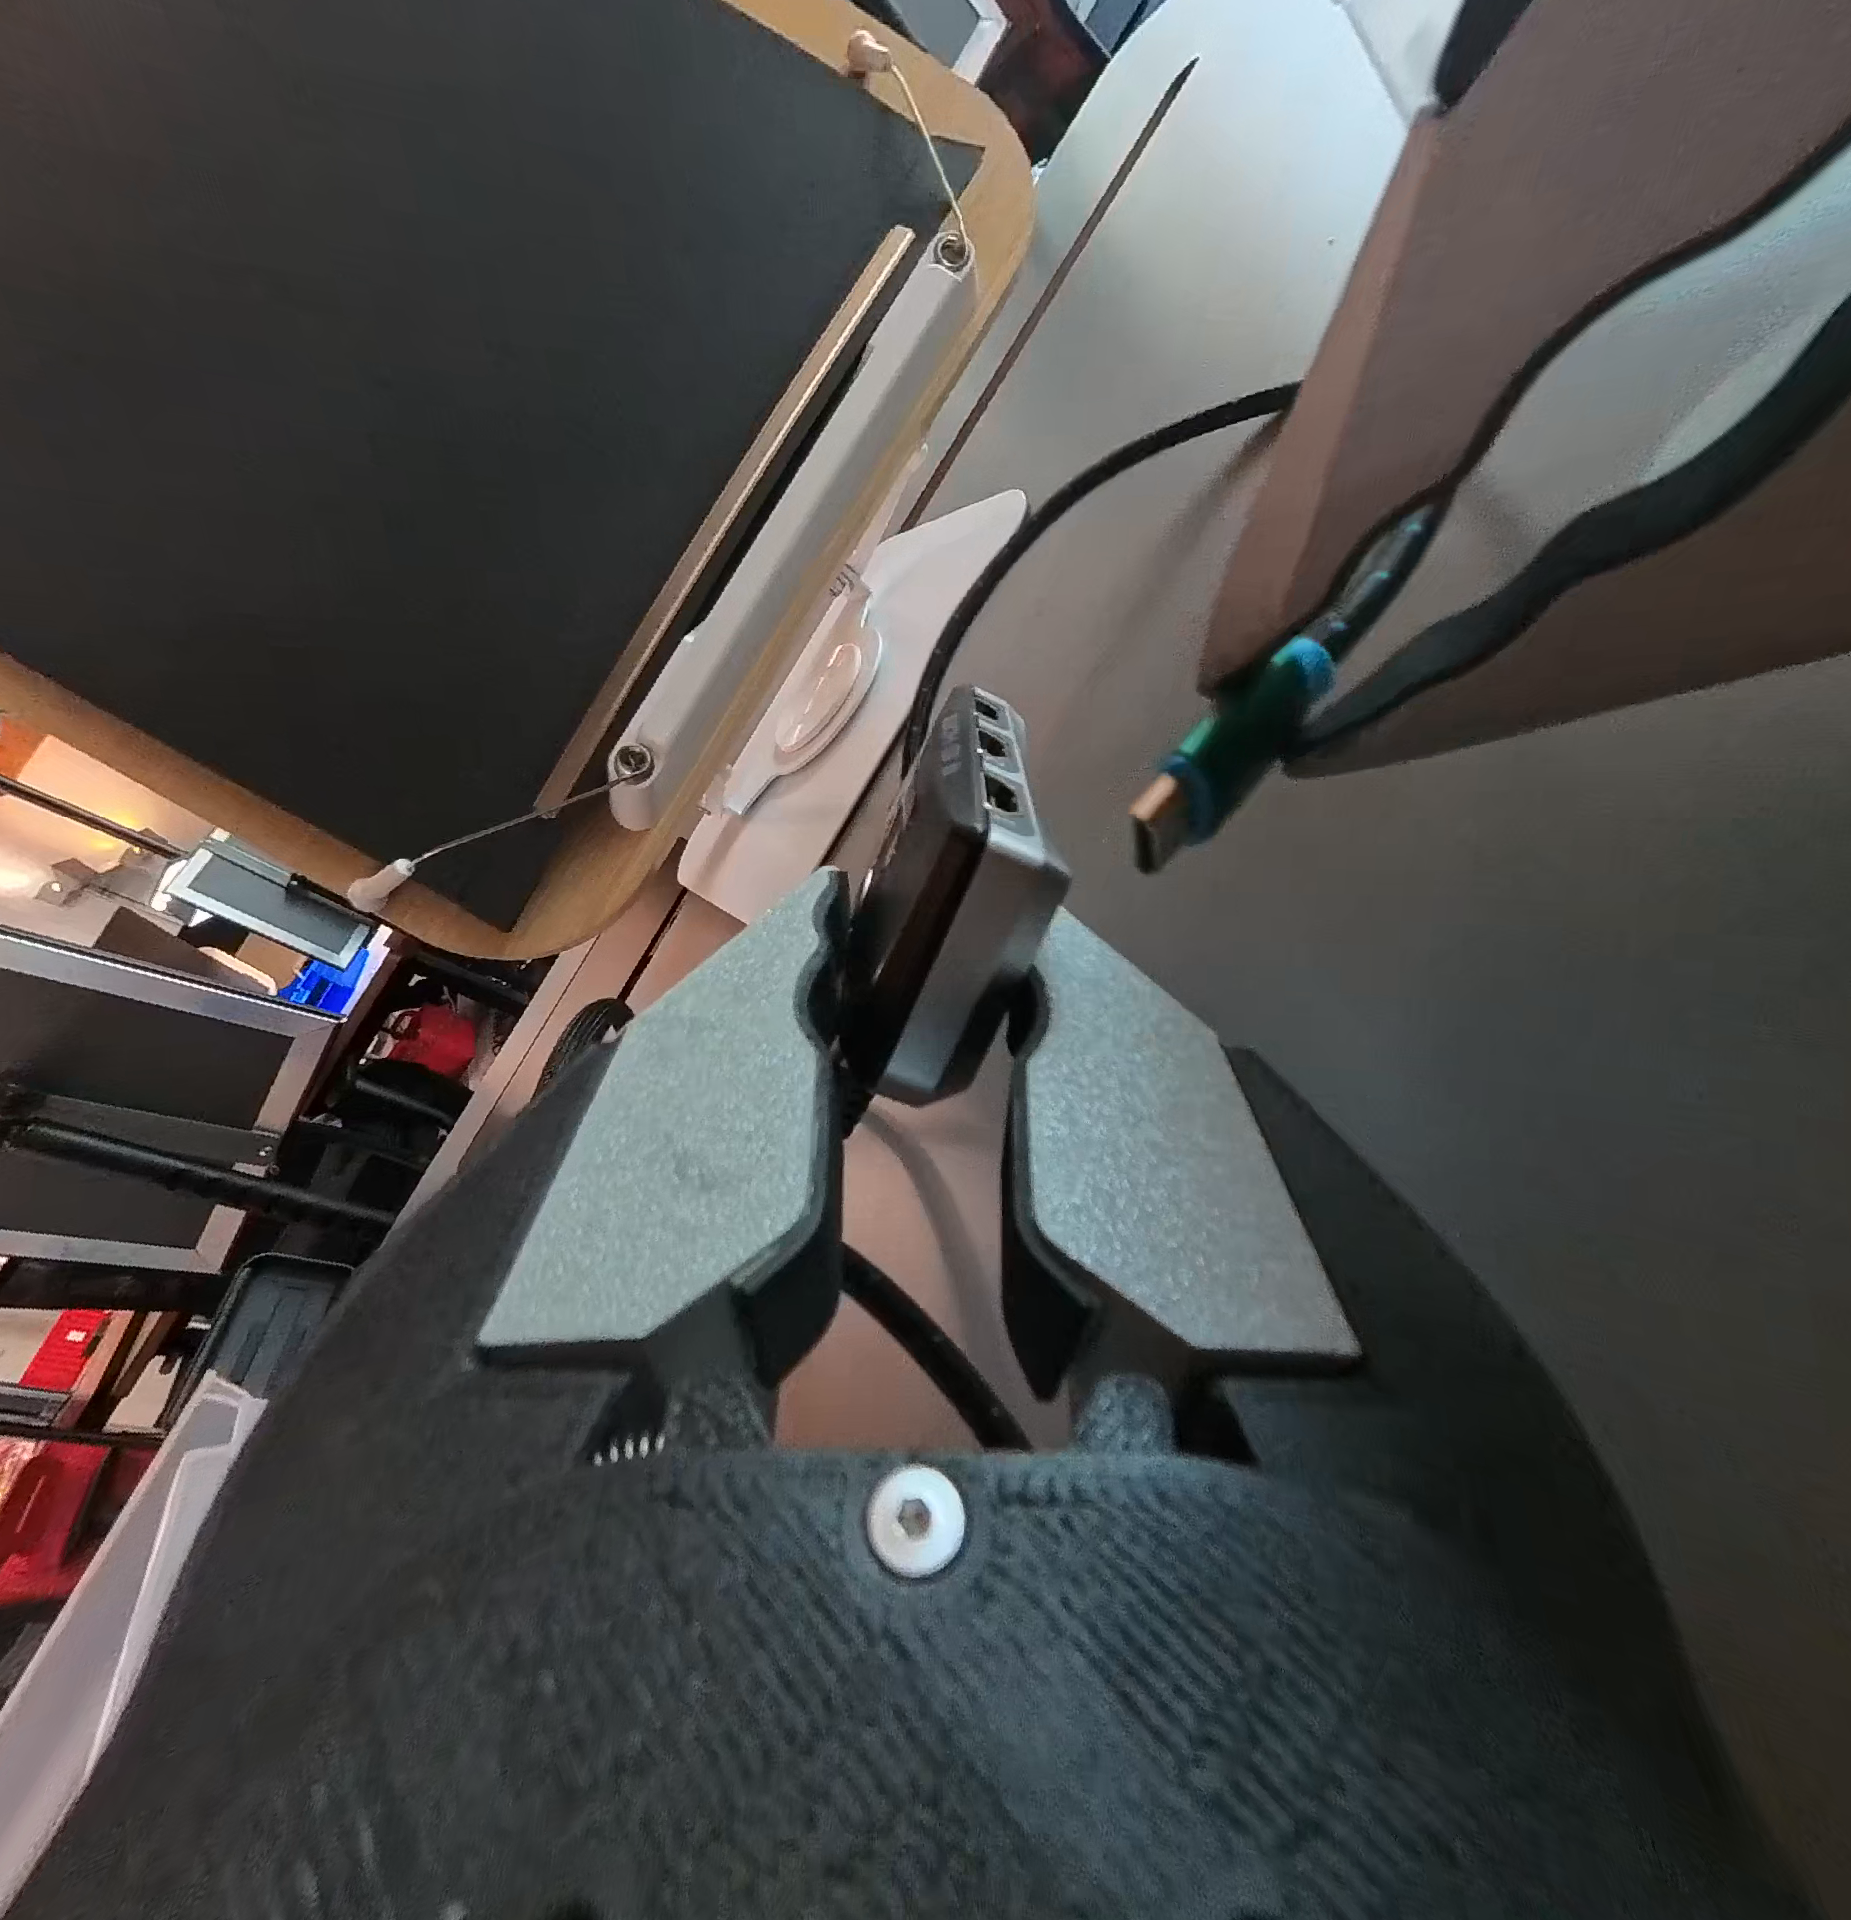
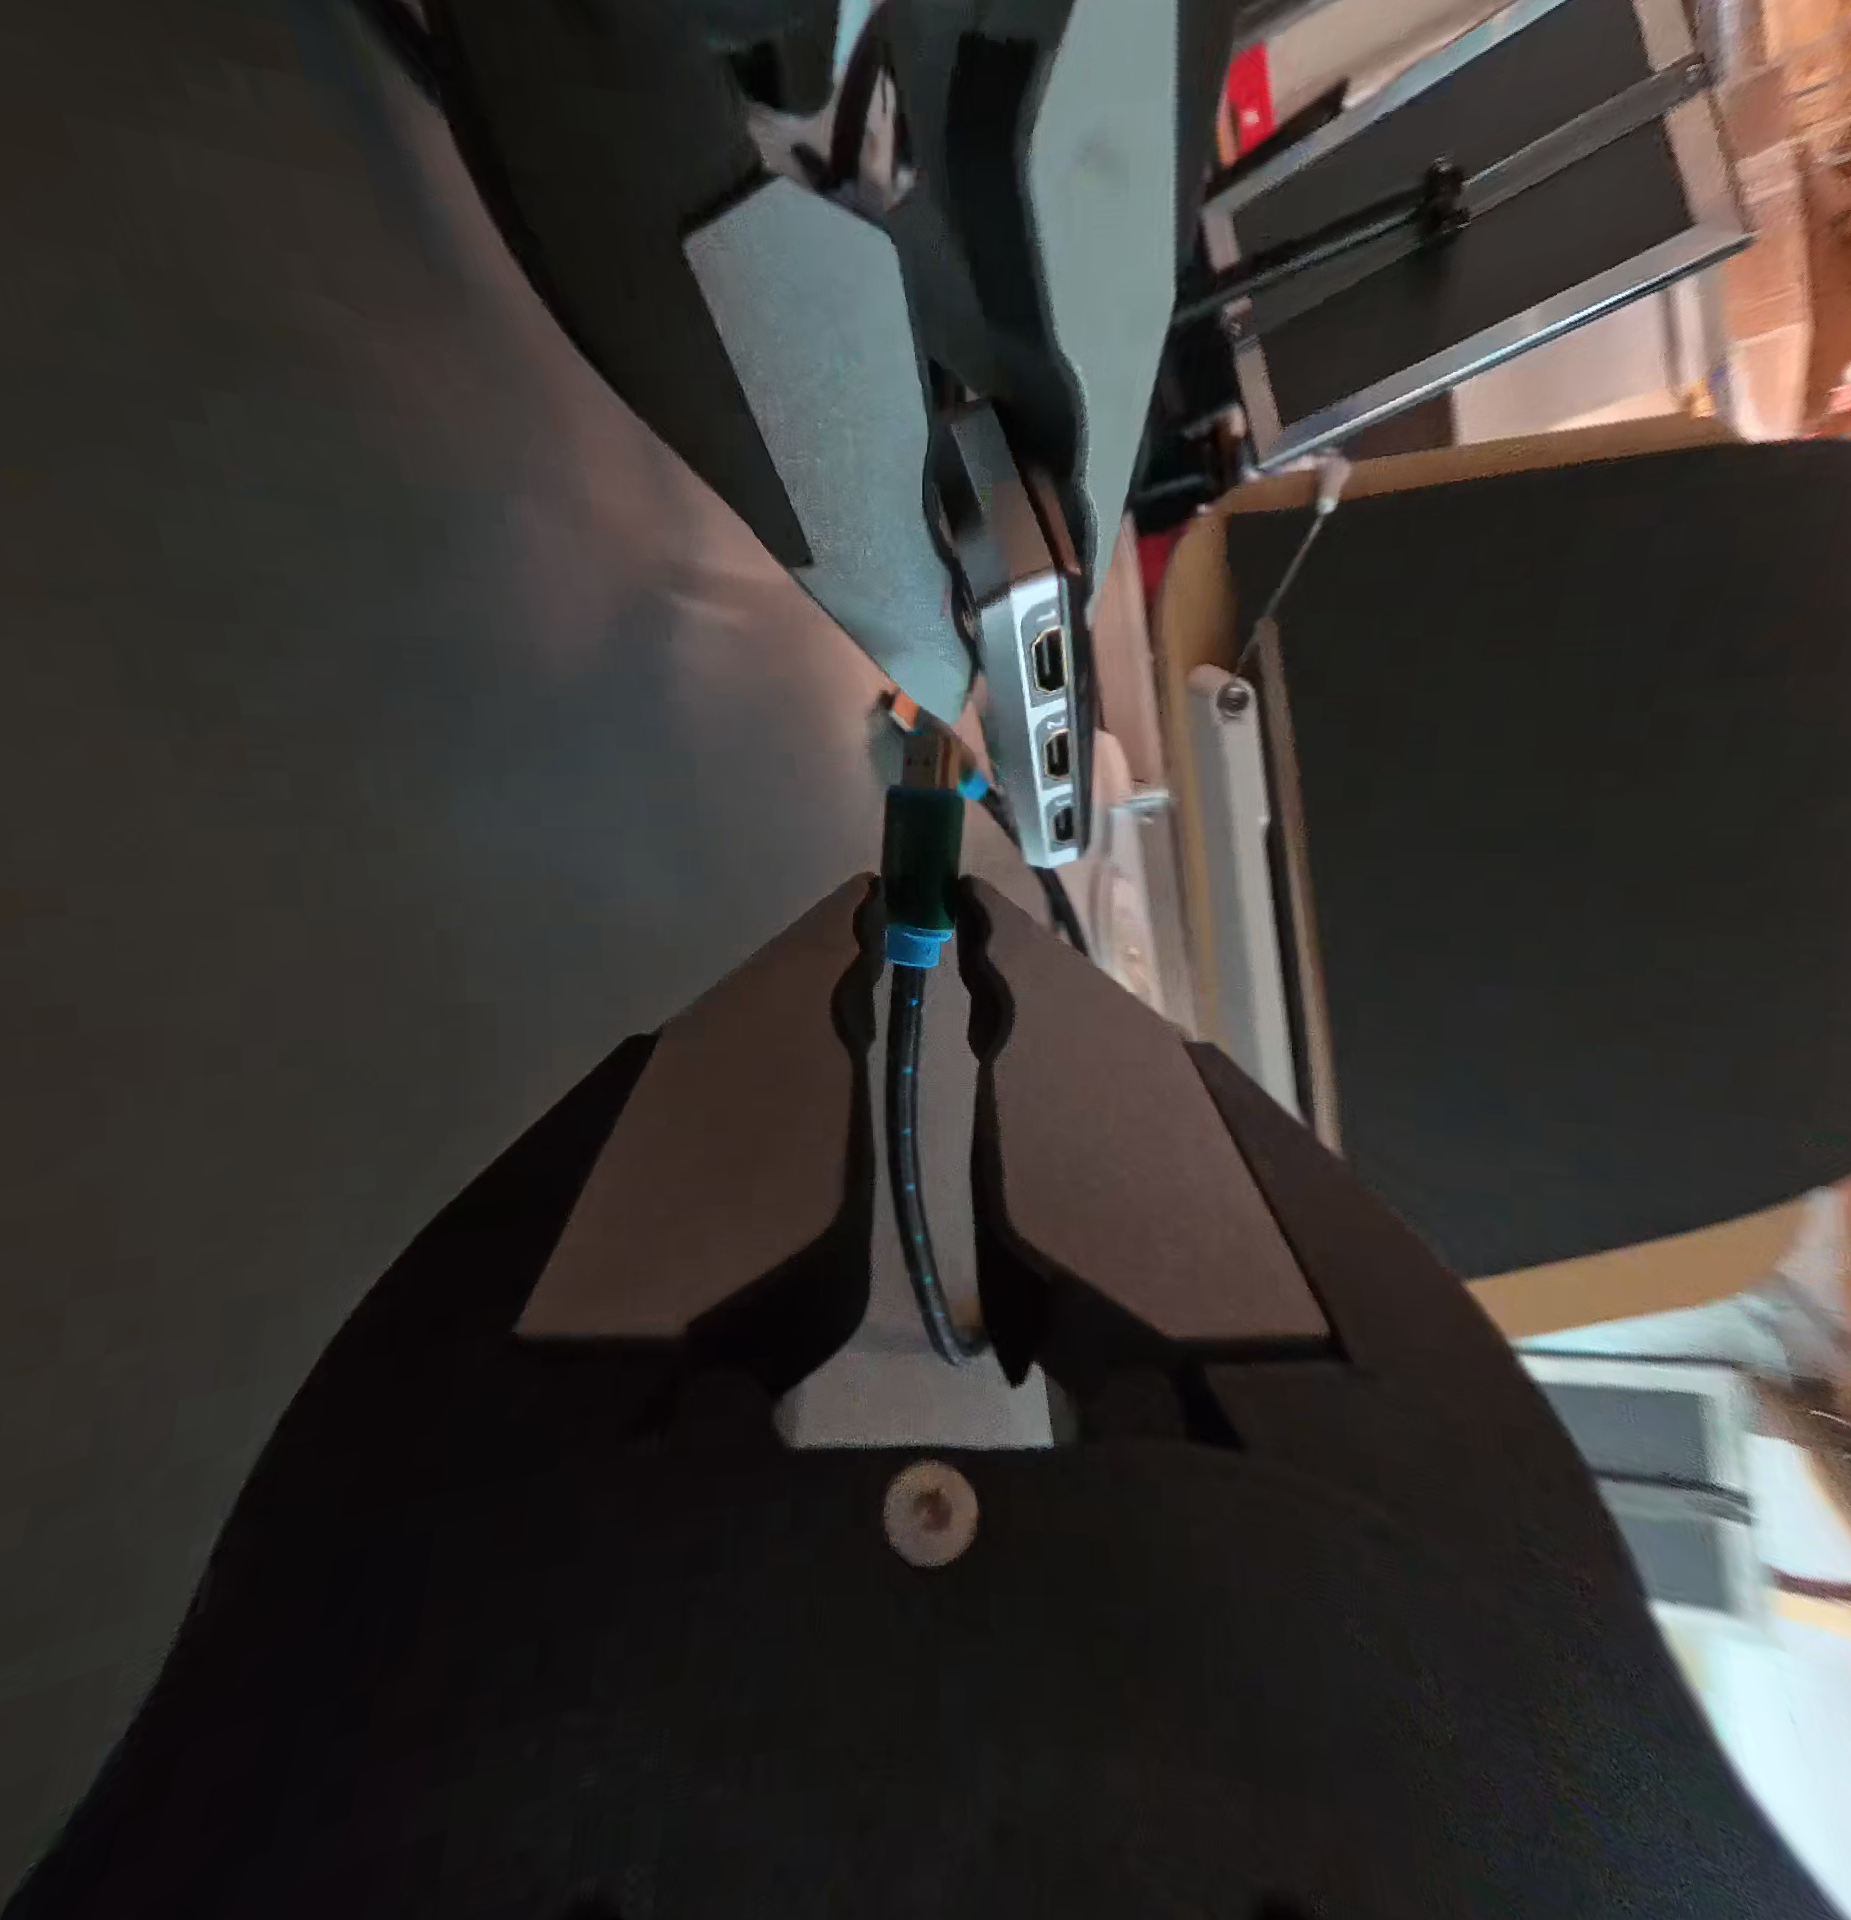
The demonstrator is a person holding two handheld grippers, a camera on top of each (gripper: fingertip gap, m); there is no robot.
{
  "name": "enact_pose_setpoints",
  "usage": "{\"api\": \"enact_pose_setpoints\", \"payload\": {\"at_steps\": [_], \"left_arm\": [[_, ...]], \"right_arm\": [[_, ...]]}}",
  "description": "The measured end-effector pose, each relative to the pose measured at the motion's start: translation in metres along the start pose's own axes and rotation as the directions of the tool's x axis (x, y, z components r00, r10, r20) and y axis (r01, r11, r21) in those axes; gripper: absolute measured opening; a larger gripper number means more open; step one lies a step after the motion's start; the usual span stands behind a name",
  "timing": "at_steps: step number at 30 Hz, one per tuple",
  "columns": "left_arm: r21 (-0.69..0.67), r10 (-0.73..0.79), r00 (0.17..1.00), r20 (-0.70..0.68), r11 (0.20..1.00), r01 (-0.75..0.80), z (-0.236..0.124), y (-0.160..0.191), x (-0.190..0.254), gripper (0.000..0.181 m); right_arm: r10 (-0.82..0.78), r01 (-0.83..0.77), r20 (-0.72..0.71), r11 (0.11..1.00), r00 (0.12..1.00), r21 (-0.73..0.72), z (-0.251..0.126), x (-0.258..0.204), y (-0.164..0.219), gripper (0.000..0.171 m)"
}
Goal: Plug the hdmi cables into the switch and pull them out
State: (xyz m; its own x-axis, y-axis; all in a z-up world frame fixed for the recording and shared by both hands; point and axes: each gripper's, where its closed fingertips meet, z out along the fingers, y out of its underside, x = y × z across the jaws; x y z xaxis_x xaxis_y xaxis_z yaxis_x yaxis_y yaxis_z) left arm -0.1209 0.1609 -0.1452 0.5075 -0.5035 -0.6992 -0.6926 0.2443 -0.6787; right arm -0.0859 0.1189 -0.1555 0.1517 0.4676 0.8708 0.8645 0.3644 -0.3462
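My left gripper [image 1: 926, 961] is shut on the grey HDMI switch [image 1: 962, 883] and holds it on edge, its three empty ports facing away from me. The switch also shows in the right wrist view [image 2: 1046, 717], held by the left gripper's grey fingers [image 2: 827, 416]. My right gripper [image 2: 916, 904] is shut on an HDMI cable plug [image 2: 916, 862] with a green body and blue collar; its braided cable [image 2: 905, 1122] runs back between the fingers. The plug [image 1: 1222, 748] hangs in the air to the right of the switch, its gold tip apart from the ports.
A dark-topped table with a wooden rim [image 1: 994, 343] lies behind. A white bracket [image 1: 796, 582] and a white pad [image 1: 848, 686] sit at its edge. A black cable [image 1: 1004, 561] runs from the switch. Shelving [image 1: 121, 1091] and red items fill the background. The grippers' ends are close to 6 cm from one another.
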Motion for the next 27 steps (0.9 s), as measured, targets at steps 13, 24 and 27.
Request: {"api": "enact_pose_setpoints", "payload": {"at_steps": [13,24,27], "left_arm": [[-0.005,-0.006,1.0,0.013,1.0,0.006,-0.001,0.001,-0.003,0.028],[-0.004,-0.006,1.0,0.013,1.0,0.006,-0.001,0.001,-0.004,0.028],[-0.003,-0.005,1.0,0.014,1.0,0.005,-0.001,0.0,-0.004,0.028]], "right_arm": [[0.305,-0.359,0.311,0.924,0.9,0.131,-0.008,-0.013,0.0,0.007],[0.337,-0.403,0.458,0.914,0.822,0.049,-0.001,-0.042,0.006,0.008],[0.354,-0.423,0.475,0.905,0.806,0.043,-0.001,-0.042,0.007,0.013]]}}
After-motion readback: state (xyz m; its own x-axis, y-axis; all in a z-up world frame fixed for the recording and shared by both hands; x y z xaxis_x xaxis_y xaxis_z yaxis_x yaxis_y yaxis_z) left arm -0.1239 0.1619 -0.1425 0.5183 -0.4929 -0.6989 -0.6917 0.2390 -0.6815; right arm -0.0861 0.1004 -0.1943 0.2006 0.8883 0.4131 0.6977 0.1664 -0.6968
